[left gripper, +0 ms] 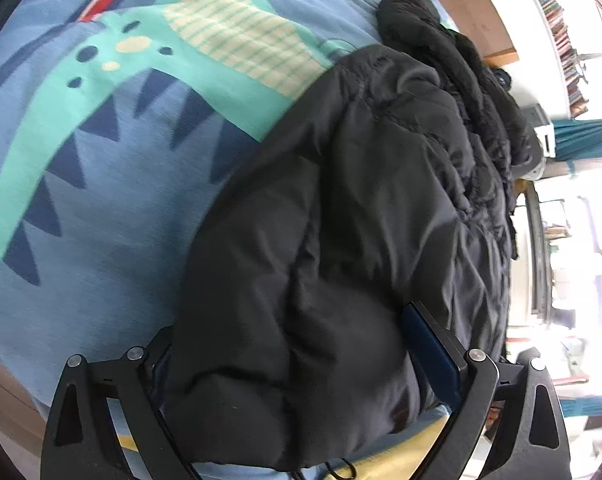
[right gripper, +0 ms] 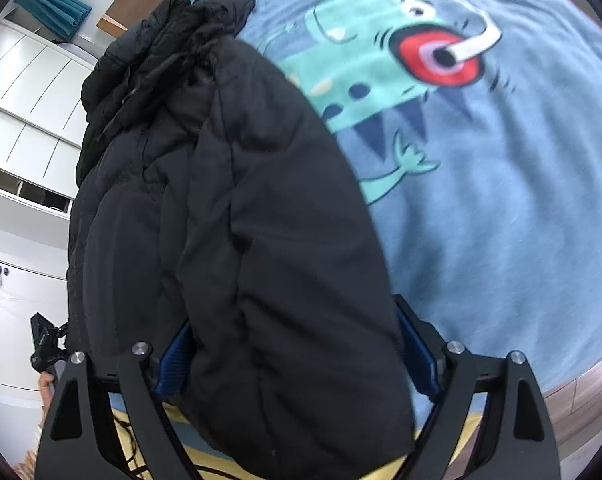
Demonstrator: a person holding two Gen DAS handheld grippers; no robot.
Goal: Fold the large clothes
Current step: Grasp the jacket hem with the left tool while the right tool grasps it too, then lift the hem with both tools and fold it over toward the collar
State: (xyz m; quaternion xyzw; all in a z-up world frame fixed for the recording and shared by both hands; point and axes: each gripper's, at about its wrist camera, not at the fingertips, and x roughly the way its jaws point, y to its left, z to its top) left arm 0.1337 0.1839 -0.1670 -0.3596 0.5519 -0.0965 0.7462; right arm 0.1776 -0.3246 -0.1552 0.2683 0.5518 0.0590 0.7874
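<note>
A black puffy jacket (left gripper: 361, 160) lies bunched lengthwise on a blue bed cover (left gripper: 101, 200) printed with a green dinosaur. Its near end fills the gap of my left gripper (left gripper: 293, 320). The right blue pad (left gripper: 433, 356) presses its side, and the left finger is hidden behind the fabric. In the right wrist view the same jacket (right gripper: 221, 160) bulges between both blue pads (right gripper: 173, 360) of my right gripper (right gripper: 293, 316). The jaws stand wide, with the padding against them. The hood end lies far from both grippers.
The blue cover (right gripper: 501, 220) spreads wide beside the jacket. White cabinets (right gripper: 21, 100) and a teal curtain (right gripper: 53, 4) stand past the bed's edge. A wooden board (left gripper: 461, 0) and bookshelves (left gripper: 561, 20) lie beyond the jacket. A black cord (right gripper: 129, 440) trails under the right gripper.
</note>
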